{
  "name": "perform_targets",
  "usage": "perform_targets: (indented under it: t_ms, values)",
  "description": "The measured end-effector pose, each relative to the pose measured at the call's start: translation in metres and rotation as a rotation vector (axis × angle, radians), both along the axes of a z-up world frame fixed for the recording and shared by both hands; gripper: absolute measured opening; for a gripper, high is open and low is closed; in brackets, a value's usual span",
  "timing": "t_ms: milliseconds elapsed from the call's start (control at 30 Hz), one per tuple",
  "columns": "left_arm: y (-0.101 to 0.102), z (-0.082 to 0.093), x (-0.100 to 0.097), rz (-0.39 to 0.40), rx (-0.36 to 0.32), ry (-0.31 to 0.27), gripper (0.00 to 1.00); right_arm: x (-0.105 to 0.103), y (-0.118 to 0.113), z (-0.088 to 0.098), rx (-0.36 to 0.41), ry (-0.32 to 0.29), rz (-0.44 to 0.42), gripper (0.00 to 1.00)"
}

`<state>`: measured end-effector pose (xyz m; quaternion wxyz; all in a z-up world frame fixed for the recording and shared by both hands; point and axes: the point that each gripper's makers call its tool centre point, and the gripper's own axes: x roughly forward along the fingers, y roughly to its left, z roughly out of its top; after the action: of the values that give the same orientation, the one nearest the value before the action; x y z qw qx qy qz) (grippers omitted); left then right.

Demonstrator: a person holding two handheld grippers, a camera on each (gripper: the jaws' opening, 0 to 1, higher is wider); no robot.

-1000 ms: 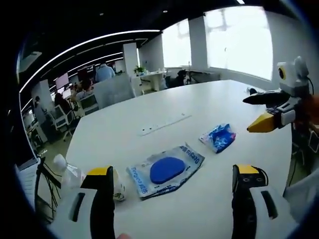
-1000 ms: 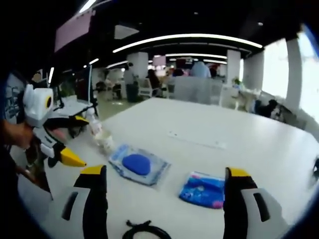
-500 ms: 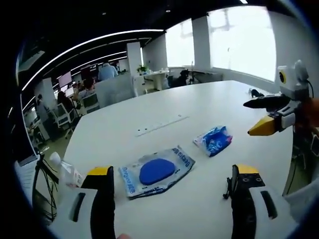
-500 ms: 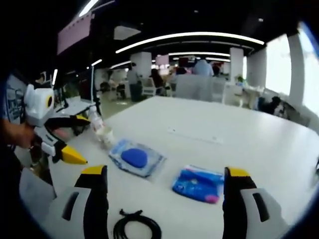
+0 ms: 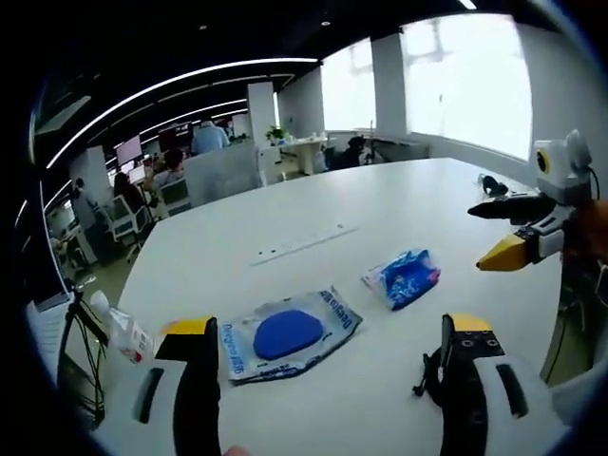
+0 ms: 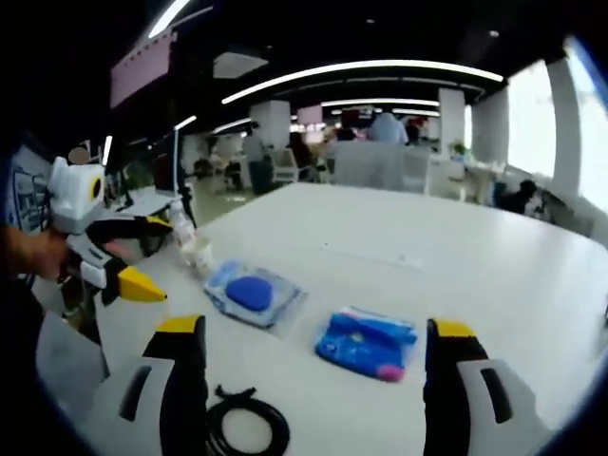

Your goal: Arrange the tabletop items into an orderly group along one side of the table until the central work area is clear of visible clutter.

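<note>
Your left gripper and right gripper both gape, unladen. The blue pad packet lies lower centre, the blue pouch beside it; perhaps a cable bottom left.

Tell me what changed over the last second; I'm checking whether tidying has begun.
Both cameras drew back, bringing the coiled black cable at the near table edge into view. Nothing was gripped or released: the left gripper and right gripper stay open and empty. The clear packet with the blue pad, the blue wrapper and the small bottle lie where they were.
</note>
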<state>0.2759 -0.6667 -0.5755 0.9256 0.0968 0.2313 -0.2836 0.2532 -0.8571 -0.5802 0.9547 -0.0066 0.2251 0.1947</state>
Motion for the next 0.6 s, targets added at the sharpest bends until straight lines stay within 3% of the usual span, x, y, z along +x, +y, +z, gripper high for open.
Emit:
perform_targets:
  t_ms: [600]
  values:
    - [-0.027, -0.009, 0.01, 0.0, -0.001, -0.007, 0.96, 0.005, -0.032, -0.017, -0.012, 0.005, 0.008, 0.87]
